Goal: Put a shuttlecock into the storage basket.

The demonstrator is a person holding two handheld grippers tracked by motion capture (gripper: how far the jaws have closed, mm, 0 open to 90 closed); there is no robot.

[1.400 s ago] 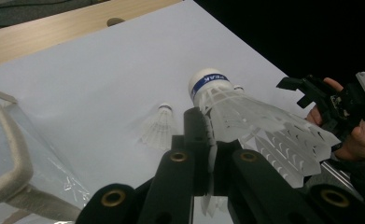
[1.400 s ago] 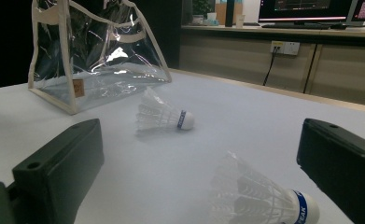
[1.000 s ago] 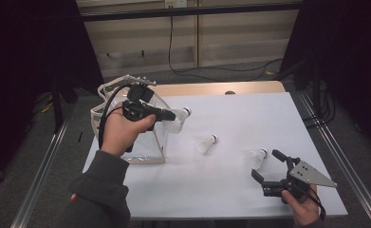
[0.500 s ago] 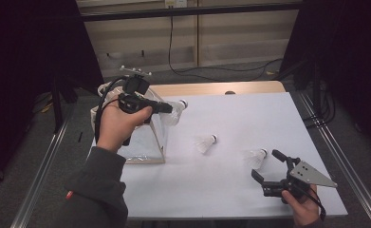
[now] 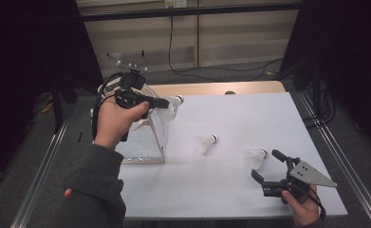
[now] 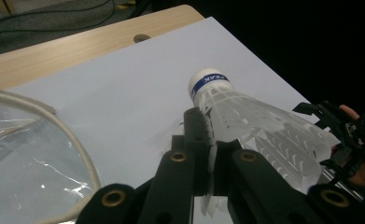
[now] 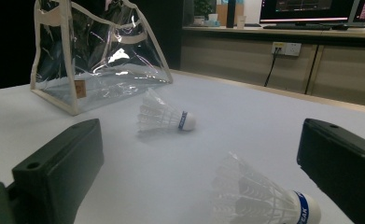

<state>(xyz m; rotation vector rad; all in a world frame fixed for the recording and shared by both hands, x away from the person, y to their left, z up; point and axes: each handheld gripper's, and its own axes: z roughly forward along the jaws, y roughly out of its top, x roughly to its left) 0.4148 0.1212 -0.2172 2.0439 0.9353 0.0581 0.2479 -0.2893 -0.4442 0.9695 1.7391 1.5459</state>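
While pinched by its feather skirt between the closed jaws of the left gripper [image 5: 166, 102], held shuttlecock [image 6: 245, 116] raised above the table, beside the rim of the clear plastic bag [image 5: 147, 133], cork tip pointing away from the hand. Lower part of skirt hidden behind the jaws in the left gripper view; blue band on the cork legible there, too small to read from the high view. Bag cut off at the left edge of that same view, with a strip of cream rim [image 6: 84, 158] and crinkled film in frame.

Middle shuttlecock [image 5: 206, 143] lying on its side on the white table sheet [image 5: 230, 190], well apart from the bag; near shuttlecock [image 5: 255, 156] lying just in front of the right gripper [image 5: 267, 166]. Right gripper resting low near the table's front edge, jaws spread, nothing between them. Right gripper view: near shuttlecock [image 7: 259, 198] blurred and cut off at the bottom; bag standing upright with a small brown tag on its side.

Bare wooden tabletop [image 5: 211, 88] exposed beyond the sheet. Dark surroundings at both sides; cable on the floor behind; monitors on a far counter [image 7: 283, 30].
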